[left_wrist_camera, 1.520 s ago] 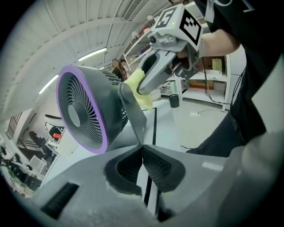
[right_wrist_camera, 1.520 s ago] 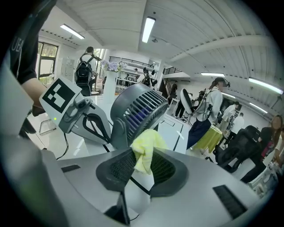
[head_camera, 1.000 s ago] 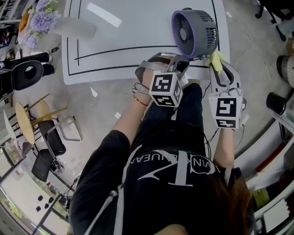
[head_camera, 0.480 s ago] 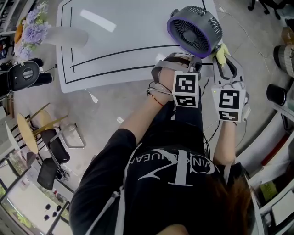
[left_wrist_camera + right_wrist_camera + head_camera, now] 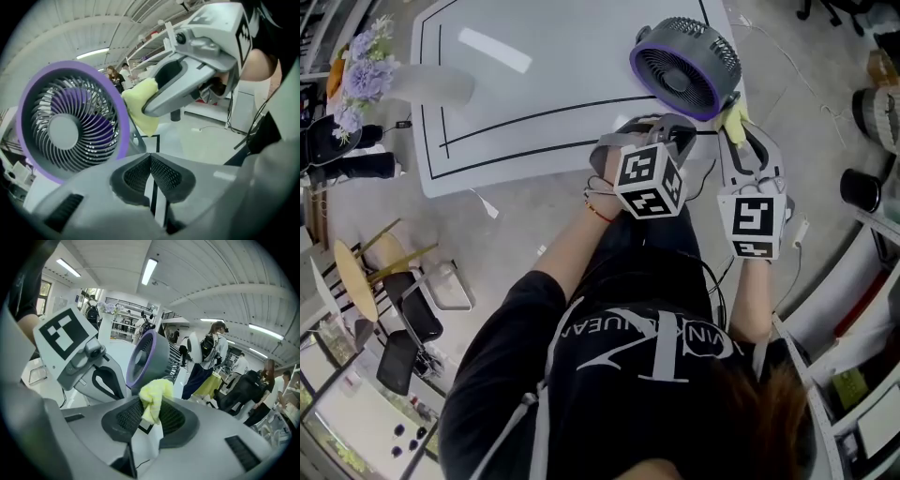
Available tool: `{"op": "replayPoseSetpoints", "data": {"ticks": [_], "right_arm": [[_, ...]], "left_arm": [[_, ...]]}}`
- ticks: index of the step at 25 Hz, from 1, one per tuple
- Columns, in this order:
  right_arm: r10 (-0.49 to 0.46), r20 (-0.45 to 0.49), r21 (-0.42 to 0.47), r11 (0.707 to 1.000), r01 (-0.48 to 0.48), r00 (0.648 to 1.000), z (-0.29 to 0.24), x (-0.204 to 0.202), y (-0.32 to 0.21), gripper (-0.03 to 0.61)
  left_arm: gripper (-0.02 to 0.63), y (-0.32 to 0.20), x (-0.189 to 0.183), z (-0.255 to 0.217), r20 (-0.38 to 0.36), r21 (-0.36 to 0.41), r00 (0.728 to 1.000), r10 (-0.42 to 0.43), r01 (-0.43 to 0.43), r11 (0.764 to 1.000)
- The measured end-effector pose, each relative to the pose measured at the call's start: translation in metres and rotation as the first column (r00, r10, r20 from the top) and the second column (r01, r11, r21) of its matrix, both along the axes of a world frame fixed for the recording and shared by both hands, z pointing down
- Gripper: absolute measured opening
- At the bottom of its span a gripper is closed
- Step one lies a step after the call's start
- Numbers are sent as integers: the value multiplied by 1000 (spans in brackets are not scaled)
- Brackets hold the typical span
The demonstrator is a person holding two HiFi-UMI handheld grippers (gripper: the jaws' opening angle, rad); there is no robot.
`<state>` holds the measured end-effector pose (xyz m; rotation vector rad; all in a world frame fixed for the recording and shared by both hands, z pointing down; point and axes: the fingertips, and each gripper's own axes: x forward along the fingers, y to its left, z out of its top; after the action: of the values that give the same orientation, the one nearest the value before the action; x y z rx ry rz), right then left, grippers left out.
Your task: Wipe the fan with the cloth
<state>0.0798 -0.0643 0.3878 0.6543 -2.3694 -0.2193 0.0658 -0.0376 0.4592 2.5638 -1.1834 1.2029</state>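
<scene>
Wiping well begins at the fan (image 5: 684,67), which stands on the near right corner of the white table (image 5: 534,94), its purple-rimmed grille tilted up. The yellow cloth (image 5: 734,119) is just beside its right side, clamped in the right gripper (image 5: 151,414). The left gripper (image 5: 151,164), jaws together on nothing, hovers near the base. I think the cloth should press softly along the housing, because the fan may slide.

White table (image 5: 572,66), black-lined border, fan (image 5: 684,67) at near right corner, flower vase (image 5: 431,84) left
</scene>
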Motion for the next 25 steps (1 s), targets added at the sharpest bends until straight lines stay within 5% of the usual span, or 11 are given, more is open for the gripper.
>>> {"op": "replayPoseSetpoints", "data": {"ticks": [7,12,17,25], "right_arm": [[-132,32,-22,991,133,991,-22,-15,23,89],[-95,24,-2,995,95,995,-33,-34,33,89],[10,40,-20,1000,-9,999,-39,-56,46,89],[168,152,37,984,-176,974,-43,-121,28,89]], "left_arm": [[11,10,-65,-6,-21,1,982,-186,186,983],[12,7,-111,-13,-142,-15,948,-284,285,958],[12,-2,-141,-24,-248,-18,936,-249,253,967],[12,-14,-157,-38,-274,48,951,-145,164,985]]}}
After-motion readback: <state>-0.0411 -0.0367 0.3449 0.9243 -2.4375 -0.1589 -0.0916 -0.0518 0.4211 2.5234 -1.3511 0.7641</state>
